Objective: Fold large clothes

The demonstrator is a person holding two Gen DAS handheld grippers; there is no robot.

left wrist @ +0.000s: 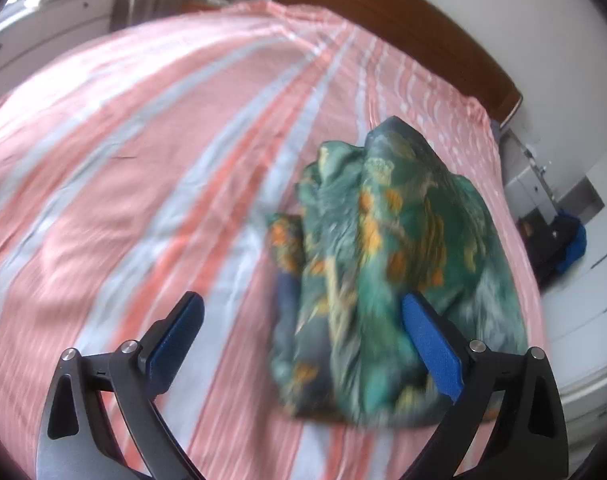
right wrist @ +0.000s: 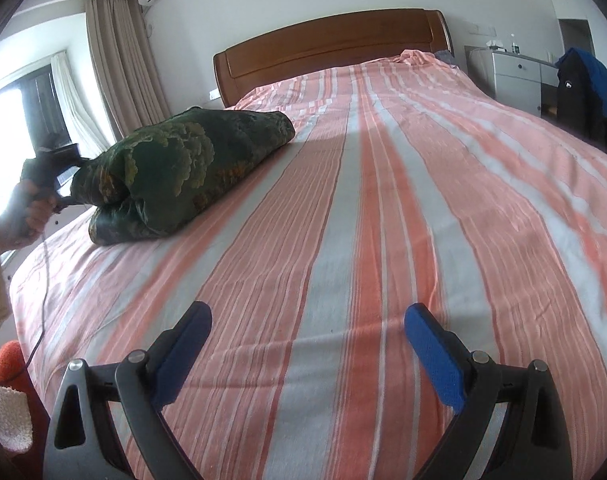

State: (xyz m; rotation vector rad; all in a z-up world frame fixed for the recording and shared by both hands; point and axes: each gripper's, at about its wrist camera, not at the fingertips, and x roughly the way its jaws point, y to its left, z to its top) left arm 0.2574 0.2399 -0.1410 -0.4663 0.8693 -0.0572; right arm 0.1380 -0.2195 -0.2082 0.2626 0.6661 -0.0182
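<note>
Nearest the left wrist camera, the left gripper (left wrist: 303, 312) had its two blue-padded fingers (left wrist: 431, 344) spread wide apart, pinching nothing. The right-hand finger sat against the near edge of a folded green garment (left wrist: 387, 264), printed with orange and yellow patches; whether it actually touched the cloth could not be told, as that view was blurred by motion. The garment lay as a thick, rounded bundle on a bedspread (left wrist: 123, 160) striped in salmon pink and pale grey. Beyond the bundle ran more of the stripes, then a brown wooden headboard (left wrist: 403, 12) against a white wall.

In the right wrist view, the right gripper (right wrist: 307, 320) was also spread open and empty, hovering low over the bare striped bedspread (right wrist: 383, 220), well apart from the clothing. Farther off and to the left, the same folded garment (right wrist: 175, 172) rested near the edge of the bed, looking dark green with a pale leafy pattern. Just behind it, a hand (right wrist: 27, 212) gripped the dark handle of the other gripper, whose fingers were hidden by the bundle. A thin cable (right wrist: 43, 288) hung down from that handle. At the far end stood the headboard (right wrist: 331, 44), with beige curtains (right wrist: 119, 64) beside a bright window to the left, and a dark and blue jacket (right wrist: 583, 92) draped near a white dresser (right wrist: 515, 76) to the right.
</note>
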